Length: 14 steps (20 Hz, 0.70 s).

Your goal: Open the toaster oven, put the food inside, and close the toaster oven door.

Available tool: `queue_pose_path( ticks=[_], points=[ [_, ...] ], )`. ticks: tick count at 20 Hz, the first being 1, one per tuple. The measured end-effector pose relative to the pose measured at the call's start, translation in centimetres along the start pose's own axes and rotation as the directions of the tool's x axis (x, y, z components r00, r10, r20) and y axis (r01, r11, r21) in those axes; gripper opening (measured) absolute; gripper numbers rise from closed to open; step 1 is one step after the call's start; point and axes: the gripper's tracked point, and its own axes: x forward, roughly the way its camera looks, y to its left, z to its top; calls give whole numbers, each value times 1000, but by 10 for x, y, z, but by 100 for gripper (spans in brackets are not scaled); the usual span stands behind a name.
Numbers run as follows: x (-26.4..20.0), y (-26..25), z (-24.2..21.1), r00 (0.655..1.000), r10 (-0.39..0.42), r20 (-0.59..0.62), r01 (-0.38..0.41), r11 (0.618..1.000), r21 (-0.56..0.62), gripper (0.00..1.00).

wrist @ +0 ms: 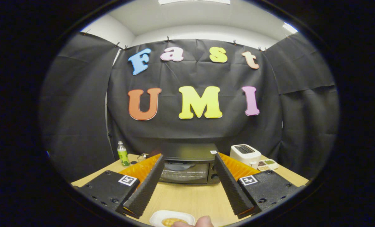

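A black toaster oven [187, 164] stands on the wooden table [190, 197] beyond my fingers, its glass door shut. My gripper [187, 159] is open, held above the table, with the oven framed between the two fingertips and nothing between them. Close under the gripper lies a white plate [156, 217] with a yellow piece of food [171, 221] on it. A person's fingertip [204, 221] touches the plate's near side.
A green bottle [123, 154] and a small glass object [141, 157] stand left of the oven. To its right are a white pop-up toaster [245, 154] and a small dish of grains [267, 164]. Bare tabletop lies between the plate and the oven.
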Motion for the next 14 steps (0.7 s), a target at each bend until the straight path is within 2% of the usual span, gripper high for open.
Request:
queue_pose_path(
  ticks=[4, 9, 14],
  points=[
    [67, 19, -18, 998, 21, -51, -20, 999, 30, 100],
    [143, 31, -57, 995, -10, -104, 7, 1000, -30, 100],
    [184, 33, -90, 992, -46, -121, 44, 999, -23, 100]
  ],
)
